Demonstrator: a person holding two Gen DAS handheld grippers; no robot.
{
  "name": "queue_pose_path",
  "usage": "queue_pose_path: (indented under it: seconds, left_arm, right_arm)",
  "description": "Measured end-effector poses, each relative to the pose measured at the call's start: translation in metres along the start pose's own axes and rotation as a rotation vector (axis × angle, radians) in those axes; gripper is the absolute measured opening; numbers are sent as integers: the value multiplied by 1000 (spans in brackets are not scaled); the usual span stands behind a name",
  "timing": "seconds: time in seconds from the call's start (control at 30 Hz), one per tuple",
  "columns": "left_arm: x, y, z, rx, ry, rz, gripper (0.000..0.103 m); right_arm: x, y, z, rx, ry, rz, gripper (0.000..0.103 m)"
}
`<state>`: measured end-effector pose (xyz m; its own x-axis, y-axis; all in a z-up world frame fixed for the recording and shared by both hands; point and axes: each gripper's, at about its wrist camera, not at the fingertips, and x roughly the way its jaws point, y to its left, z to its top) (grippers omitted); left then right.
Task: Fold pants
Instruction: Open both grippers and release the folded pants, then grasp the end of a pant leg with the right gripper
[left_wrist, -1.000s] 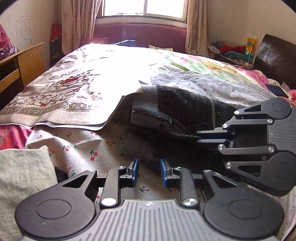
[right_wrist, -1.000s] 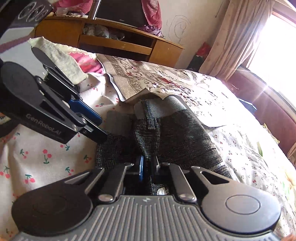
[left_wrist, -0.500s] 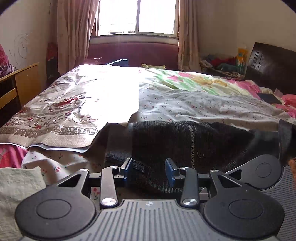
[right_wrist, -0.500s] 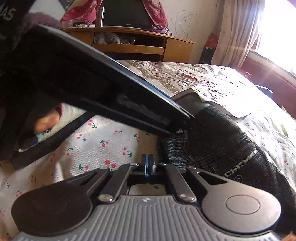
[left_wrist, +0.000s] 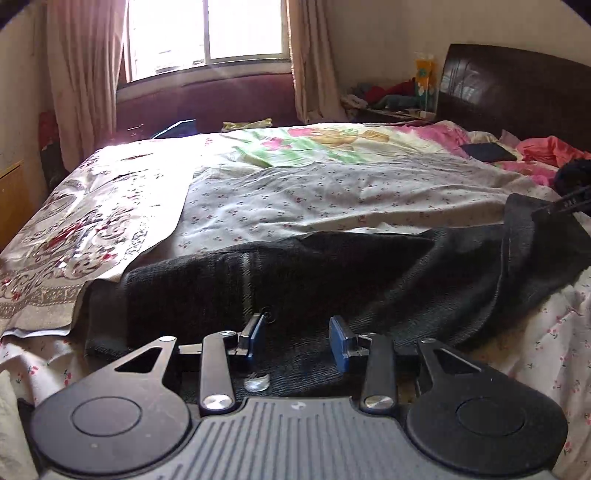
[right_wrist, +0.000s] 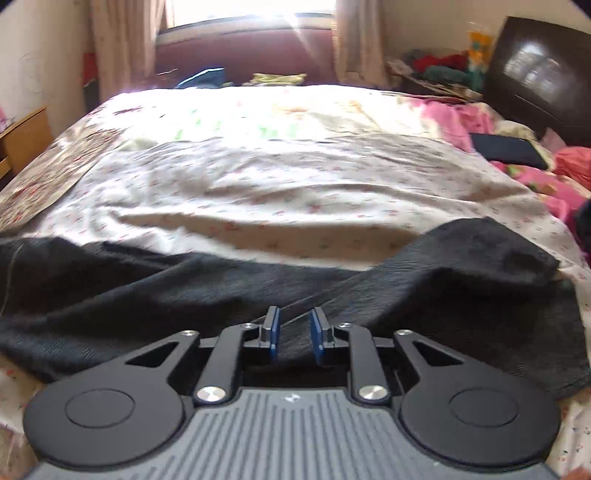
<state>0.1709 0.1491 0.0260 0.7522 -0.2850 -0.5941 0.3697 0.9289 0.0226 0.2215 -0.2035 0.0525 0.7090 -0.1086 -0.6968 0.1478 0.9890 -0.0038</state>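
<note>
Dark pants lying crosswise on cherry-print sheet; right gripper over them, blue pads opening, no cloth pinched; dark headboard far right.

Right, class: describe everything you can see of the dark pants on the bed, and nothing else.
The pants are dark charcoal, of a coarse woven-looking cloth with a faint pale stripe and a small dark button near the waist end. They lie spread sideways across the cherry-print sheet, rumpled, not yet folded flat. One end runs under the edge of the floral mat; the other is raised and partly turned over. Neither gripper grips them: the left gripper is open above the cloth, and the right gripper is opening over it.
</note>
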Motion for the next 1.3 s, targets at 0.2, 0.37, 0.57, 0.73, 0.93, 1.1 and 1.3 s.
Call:
queue_pose_path:
  seconds: [0.2, 0.37, 0.57, 0.73, 0.93, 1.1, 1.3]
  left_arm:
    - [74, -110, 39, 74, 7, -267, 51]
    - [116, -167, 48, 78, 79, -381, 51]
    - [126, -192, 39, 130, 128, -341, 51]
    - [104, -197, 46, 132, 124, -302, 49]
    - [80, -215, 42, 199, 104, -303, 49]
    - [84, -230, 30, 230, 143, -327, 49]
    - [84, -233, 21, 267, 162, -330, 49]
  right_arm:
    - [72, -81, 63, 275, 36, -183, 53]
    - [138, -92, 69, 298, 220, -300, 60]
    - [142, -119, 57, 410, 191, -196, 14]
    - [44, -155, 53, 535, -1, 24, 1]
    - [-41, -196, 14, 616, -126, 129, 1]
    - [-49, -220, -63, 707, -67, 76, 0]
    - [-43, -250, -125, 834, -26, 11, 8]
